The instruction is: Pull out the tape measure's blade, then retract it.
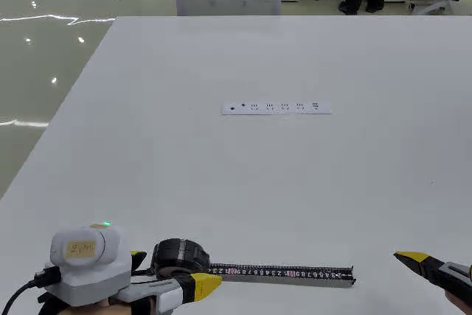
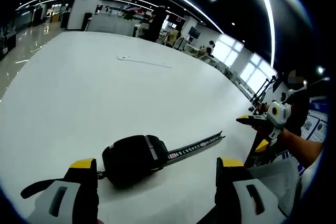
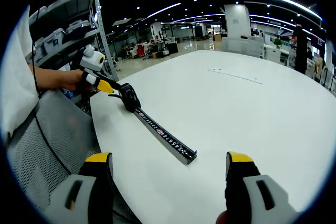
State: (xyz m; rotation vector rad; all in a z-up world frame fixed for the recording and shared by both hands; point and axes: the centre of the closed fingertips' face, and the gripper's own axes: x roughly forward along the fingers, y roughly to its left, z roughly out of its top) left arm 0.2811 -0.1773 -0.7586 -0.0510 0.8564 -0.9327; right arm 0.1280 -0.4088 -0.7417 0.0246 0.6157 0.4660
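Placement: tape measure case (image 1: 180, 256) set flat on the white workbench (image 1: 243, 182) at its near edge. Blade (image 1: 287, 274) drawn out along that edge and lying flat, hook end (image 1: 351, 279) free.

Left gripper (image 2: 156, 163): jaws wide, one on each side of the case, no contact discernible. Judged as a bracing stance, ready to steady the case against blade travel.

Right gripper (image 3: 169, 157): jaws wide, holding nothing, aligned on the hook end and stopping short of it. Judged as a stance for taking the hook.

Task status, as a judgement: blade out; retraction not yet done.

View comparison:
- From the head view, read off the overall layout: case, blade and both grippers in one line, with a clear gap between hook end and the right gripper's yellow tip. Note also the power strip (image 1: 276, 108), well apart at mid-table. Do not read the right jaw opening here, with one tip in frame.
- From the left gripper view, confirm the wide left jaws and the case sitting ahead between them.
- From the right gripper view, confirm both right jaws spread, the printed scale on the blade, and a hand holding the left gripper at the case.
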